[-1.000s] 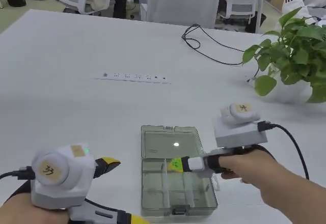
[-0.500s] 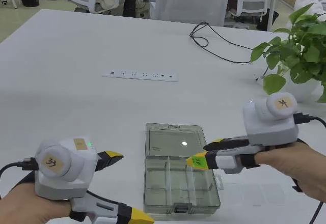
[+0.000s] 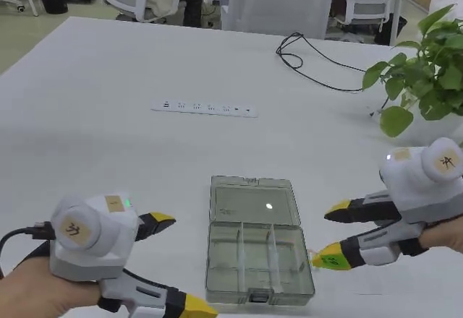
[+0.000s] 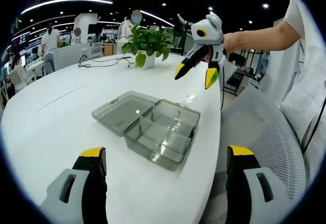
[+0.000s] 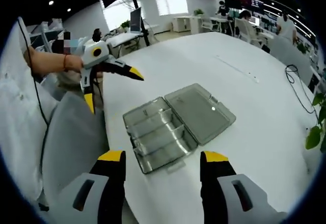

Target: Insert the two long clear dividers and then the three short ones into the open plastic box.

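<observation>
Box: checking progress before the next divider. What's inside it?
Two long clear dividers stand in the box, splitting it lengthwise. Short ones are too clear to count.

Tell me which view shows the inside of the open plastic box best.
The head view: it looks down steeply into the box, so the dividers inside stand apart. Both gripper views see it from a low slant, dividers overlapping.

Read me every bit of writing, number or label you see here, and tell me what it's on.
"33": handwritten on the left cap sticker, atop the left tongs.
Right cap sticker, atop the right tongs: a handwritten mark, too blurred to read.
Green label on a right tong tip: too small to read.
Power strip markings: too small to read.
</observation>
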{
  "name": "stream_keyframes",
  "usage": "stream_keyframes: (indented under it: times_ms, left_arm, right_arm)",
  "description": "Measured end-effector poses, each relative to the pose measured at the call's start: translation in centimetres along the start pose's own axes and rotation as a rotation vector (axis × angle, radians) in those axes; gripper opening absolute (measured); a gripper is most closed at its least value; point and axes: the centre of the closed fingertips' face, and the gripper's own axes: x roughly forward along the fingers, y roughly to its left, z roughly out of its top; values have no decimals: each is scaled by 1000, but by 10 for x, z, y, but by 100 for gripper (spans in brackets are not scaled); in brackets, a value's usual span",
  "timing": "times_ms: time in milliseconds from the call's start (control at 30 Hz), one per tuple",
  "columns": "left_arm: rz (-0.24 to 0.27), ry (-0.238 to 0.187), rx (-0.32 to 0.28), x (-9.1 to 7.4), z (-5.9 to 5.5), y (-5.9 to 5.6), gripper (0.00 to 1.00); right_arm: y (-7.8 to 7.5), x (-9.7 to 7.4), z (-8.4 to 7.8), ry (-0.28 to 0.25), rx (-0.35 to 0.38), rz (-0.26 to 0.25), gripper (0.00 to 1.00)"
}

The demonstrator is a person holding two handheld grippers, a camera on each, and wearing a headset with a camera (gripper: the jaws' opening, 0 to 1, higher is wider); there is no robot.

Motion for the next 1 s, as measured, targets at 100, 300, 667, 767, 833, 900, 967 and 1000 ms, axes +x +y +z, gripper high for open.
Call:
stream_keyframes:
  times_ms: [100, 300, 667, 767, 833, 900, 967, 1000]
  left_arm:
    - [4, 3, 7, 0, 0, 2, 100]
    - [8, 5, 11, 0, 1, 3, 100]
    - [11, 11, 3, 1, -1, 5, 100]
    - [10, 12, 2, 1, -1, 5, 100]
    - [11, 10, 1, 1, 0, 6, 100]
    - [11, 10, -1, 1, 0, 7, 100]
    - [13, 10, -2, 2, 0, 7, 100]
    - [13, 10, -3, 2, 0, 8, 100]
  right_arm:
    - [-5, 0, -10, 39, -61, 10, 61]
    - [-9, 6, -32, 128, -215, 56, 59]
    - [-18, 23, -75, 313, -383, 98, 54]
    - [-23, 29, -80, 335, -401, 93, 49]
    - [-25, 34, -84, 348, -401, 95, 48]
    - [-28, 37, -91, 375, -410, 101, 48]
    - [-30, 41, -96, 394, -414, 103, 47]
    - [-31, 42, -97, 398, -415, 102, 47]
